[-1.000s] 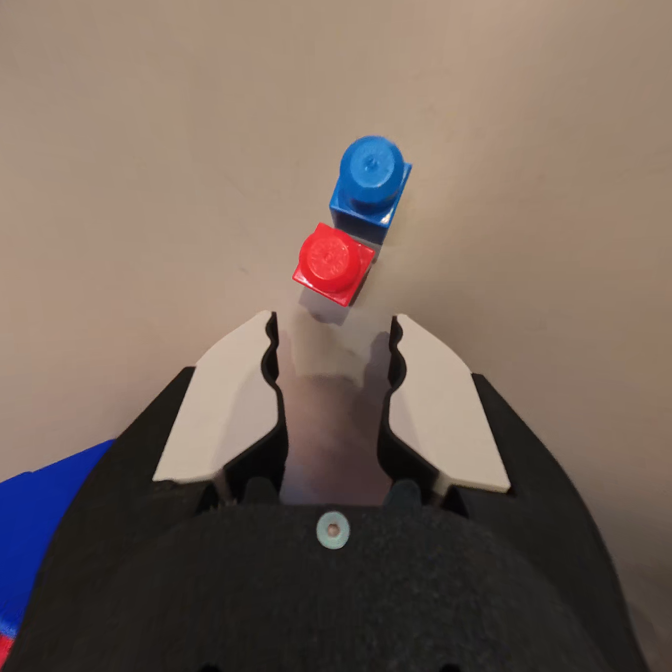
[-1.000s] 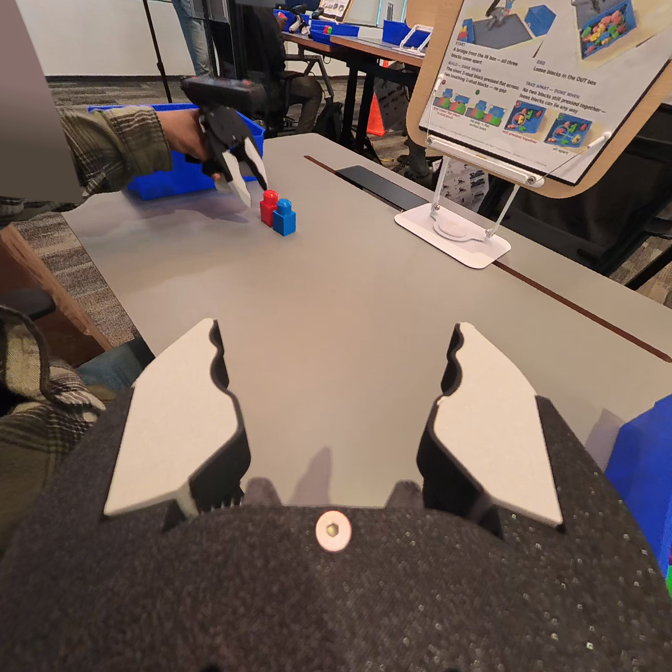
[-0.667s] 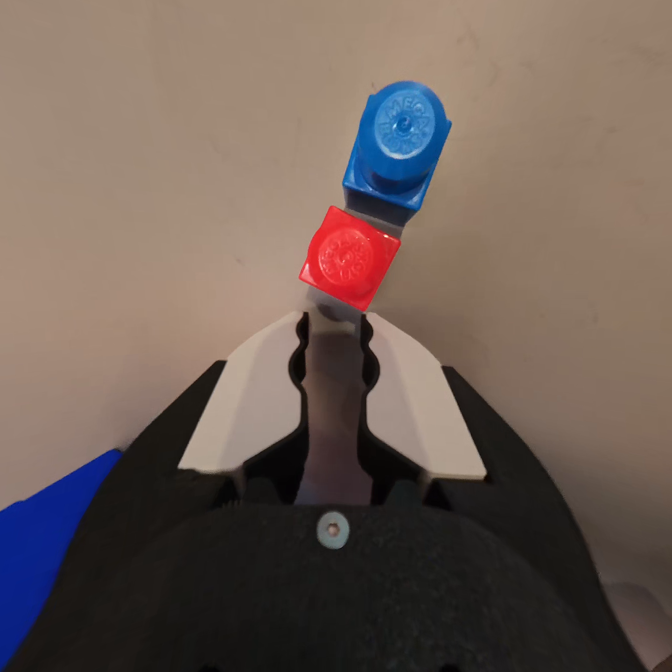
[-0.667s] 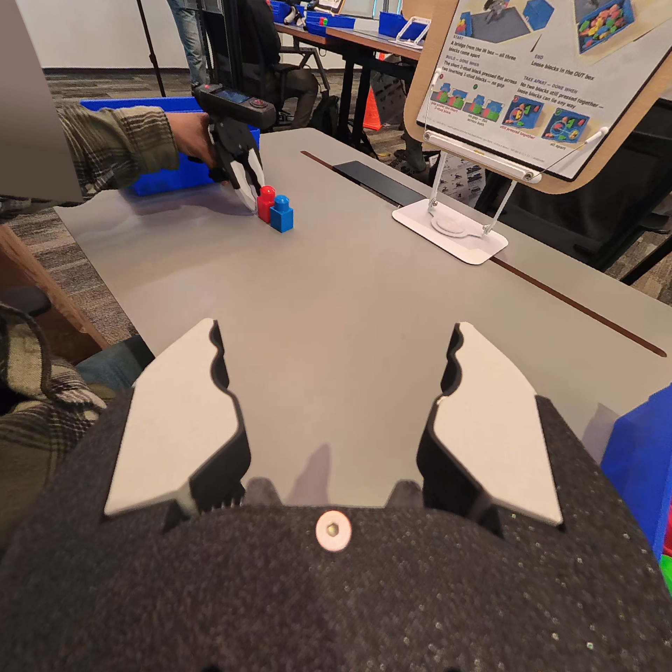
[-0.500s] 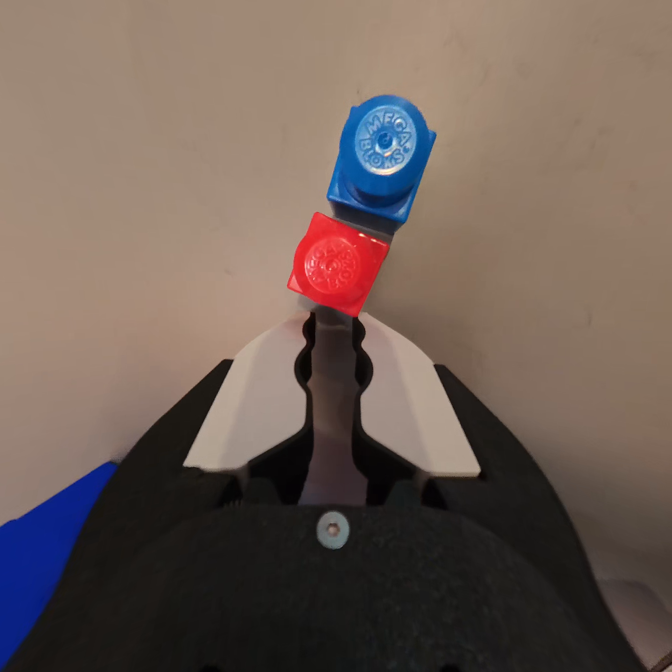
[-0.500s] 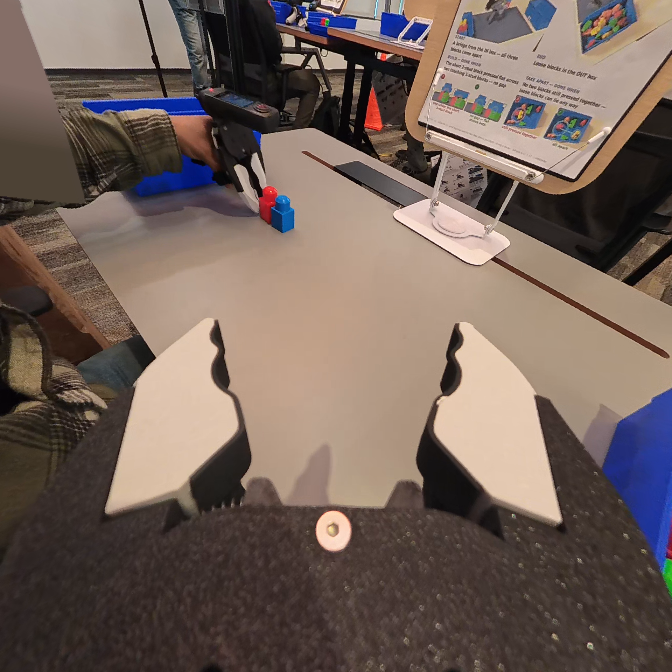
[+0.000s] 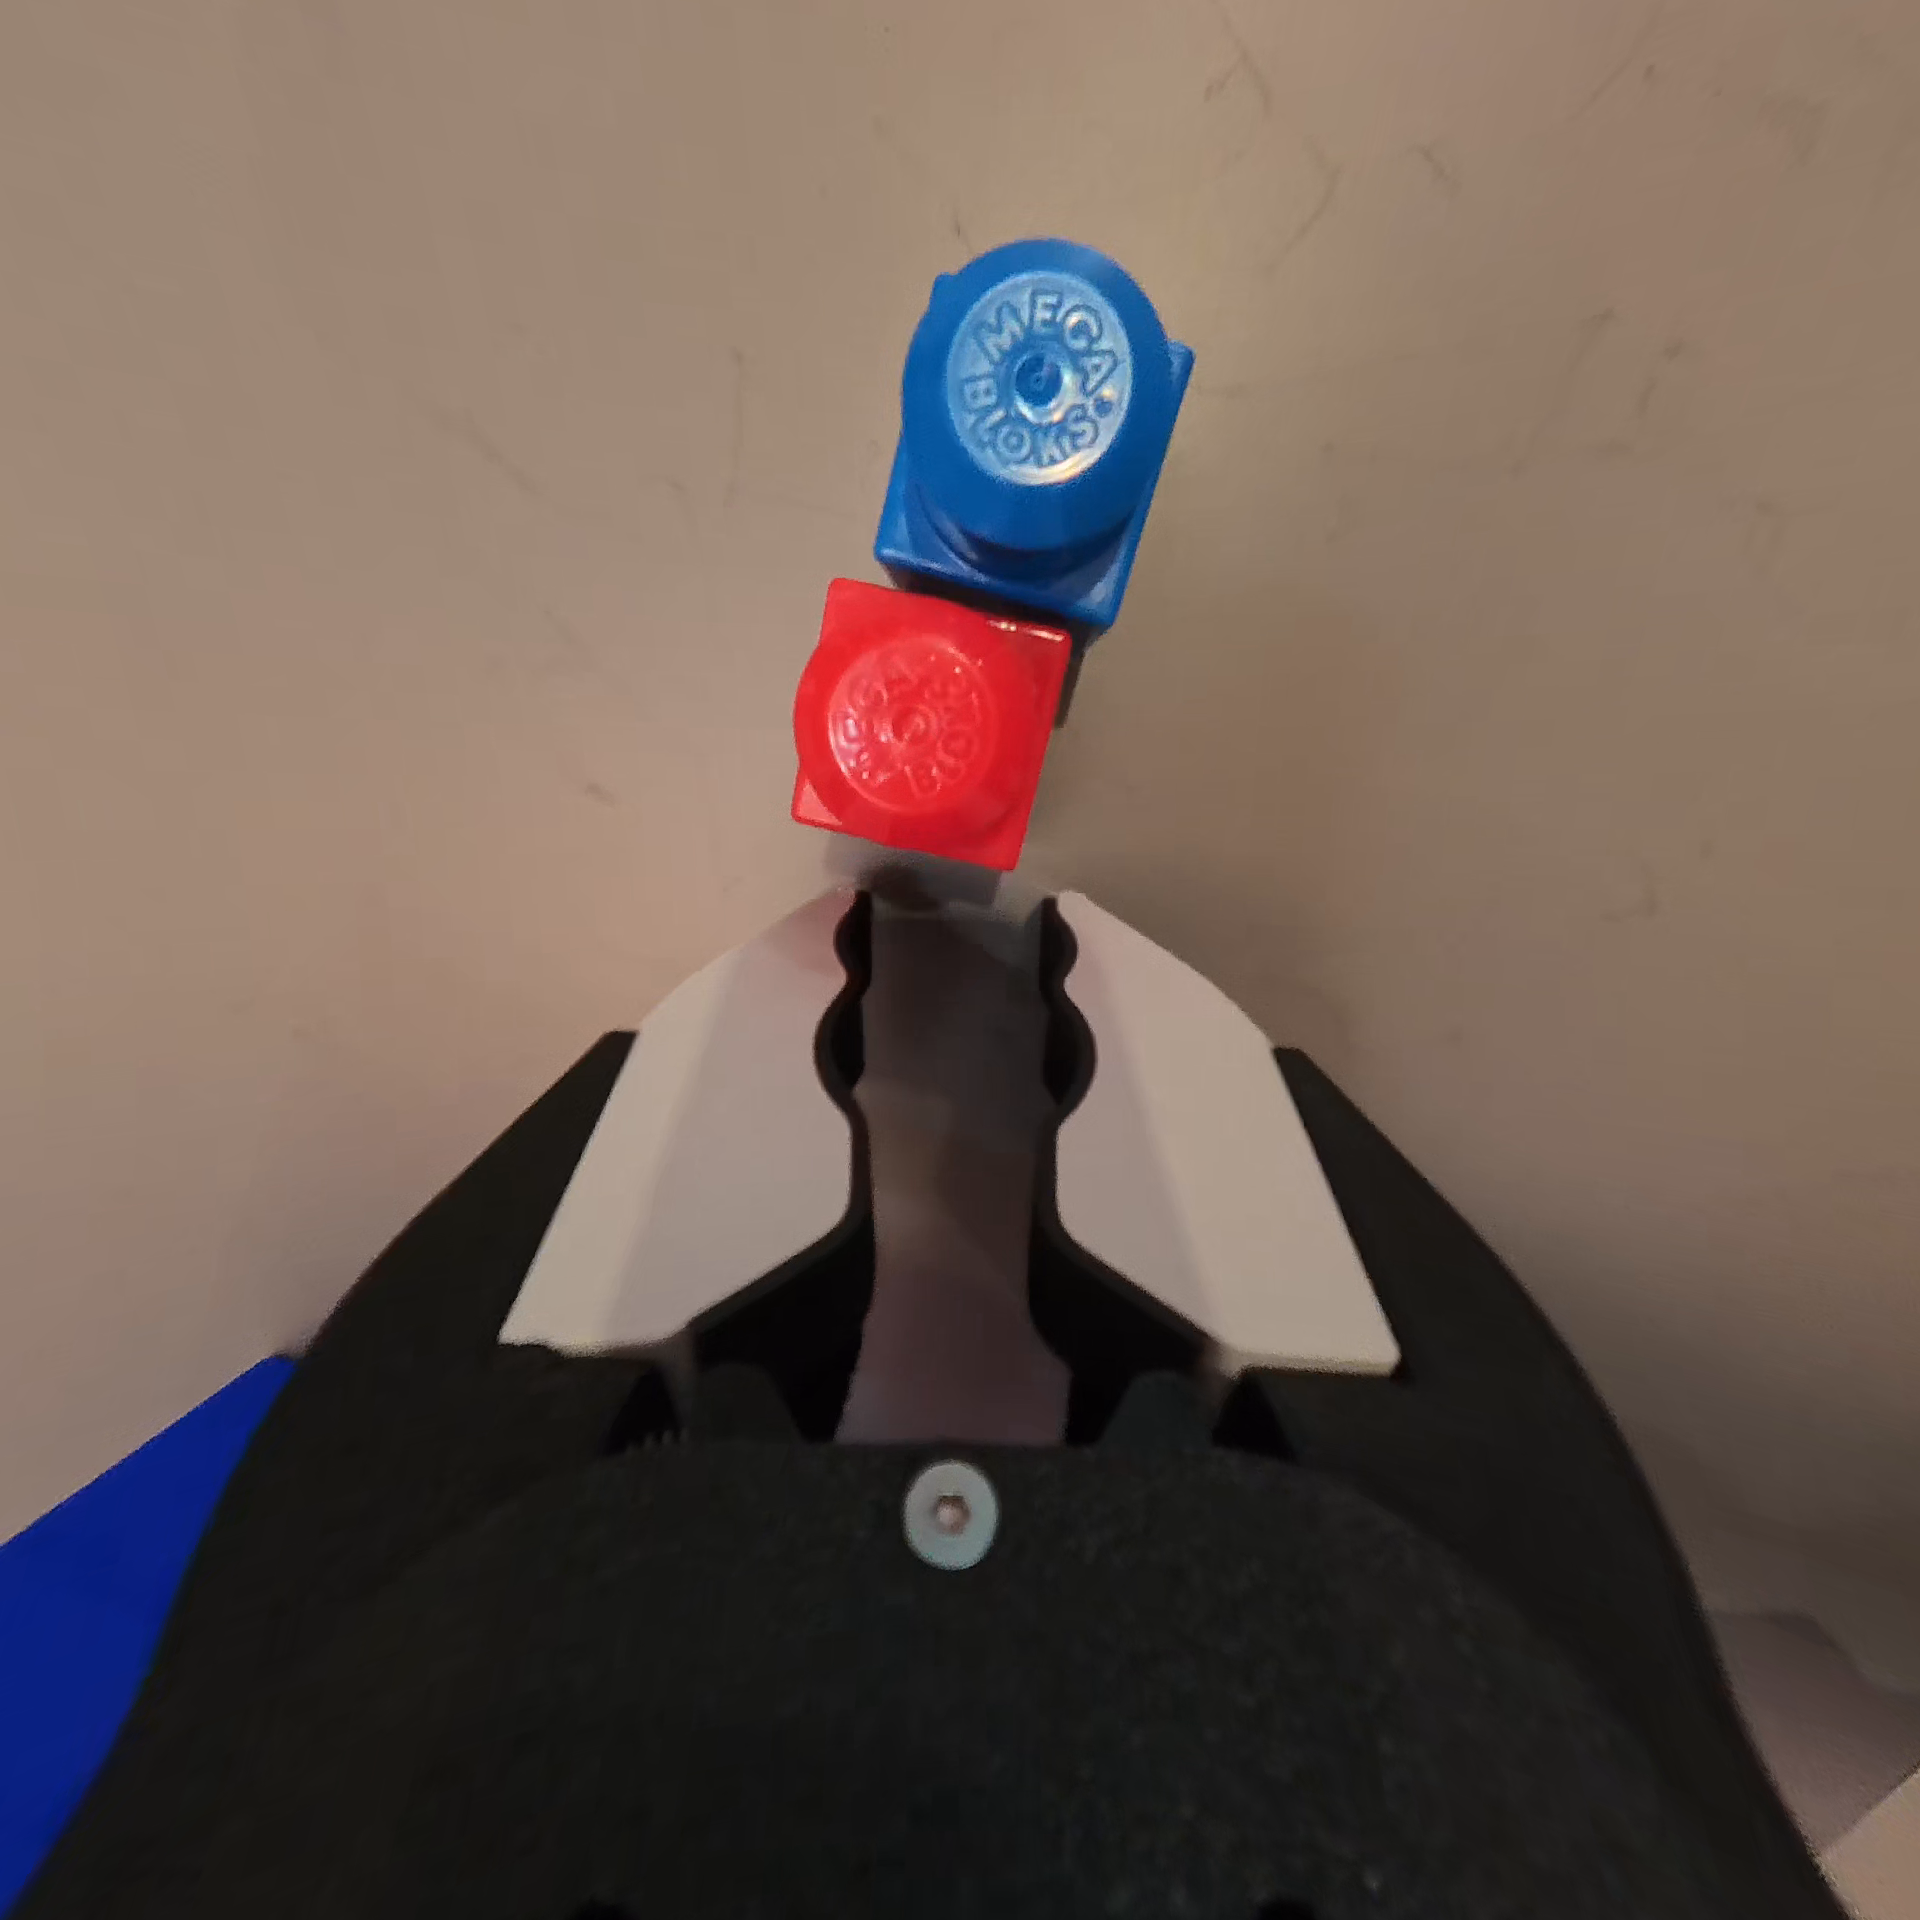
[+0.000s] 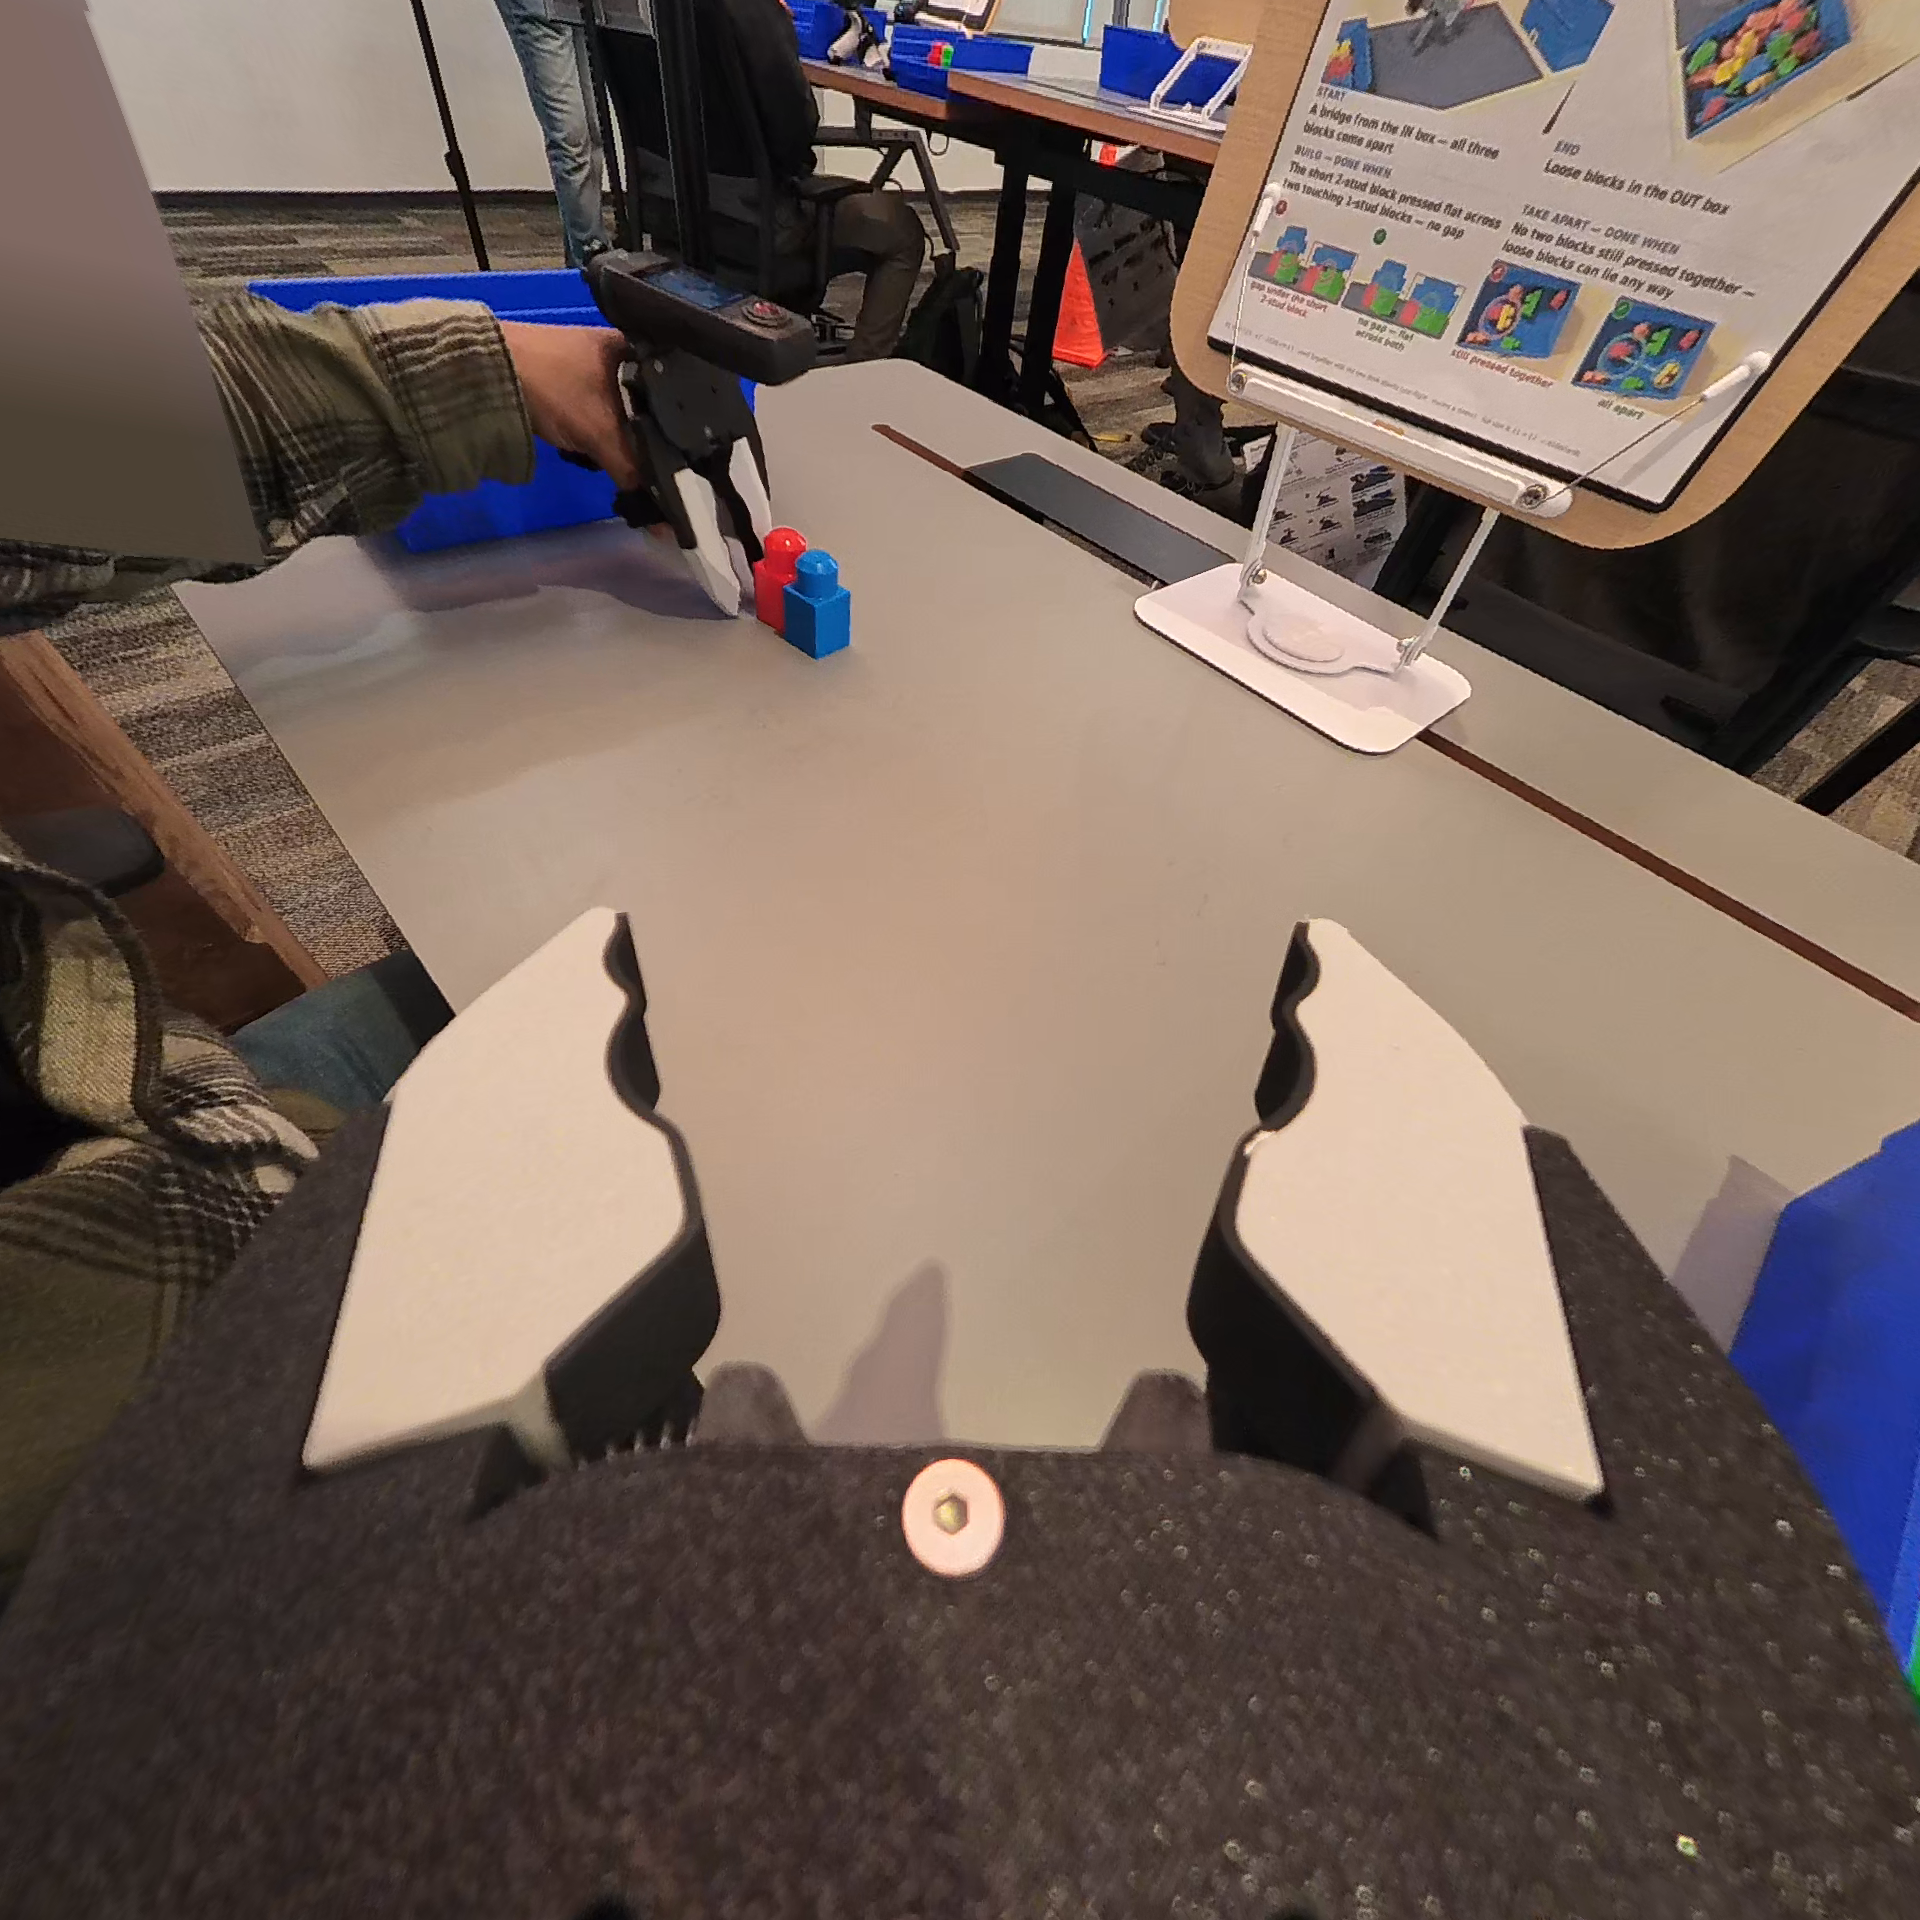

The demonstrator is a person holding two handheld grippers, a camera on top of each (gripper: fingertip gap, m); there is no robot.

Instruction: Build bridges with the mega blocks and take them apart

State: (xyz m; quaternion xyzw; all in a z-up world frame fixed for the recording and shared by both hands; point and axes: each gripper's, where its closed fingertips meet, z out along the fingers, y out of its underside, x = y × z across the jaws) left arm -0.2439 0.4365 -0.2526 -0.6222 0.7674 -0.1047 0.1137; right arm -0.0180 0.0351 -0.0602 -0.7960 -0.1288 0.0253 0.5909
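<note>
So the left tool (image 7: 945, 909) is sitting right behind the red block (image 7: 920, 727), fingers pinched down to a narrow gap with nothing between them, tips just beside the block's near face. The red block is standing on the grey bench (image 8: 987, 810) with the blue block (image 7: 1034, 447) touching its far side, a bit offset, both stud-up. From the right wrist view it's looking like the tool is nudging the pair tight together, so I'm reading this as the build step: getting the two one-stud pillars flush before a top piece goes on. No bridging block is showing anywhere on the bench yet, so the next move is probably fetching one and pressing it flat over both studs, which needs that offset squared up first.

The right tool (image 8: 956, 1039) is hanging wide open and empty over bare bench, well apart from the blocks.

Containers: a blue bin (image 8: 488, 499) behind the left hand, contents hidden. Another blue bin (image 8: 1839, 1382) at the right edge, with a sliver of green showing.
</note>
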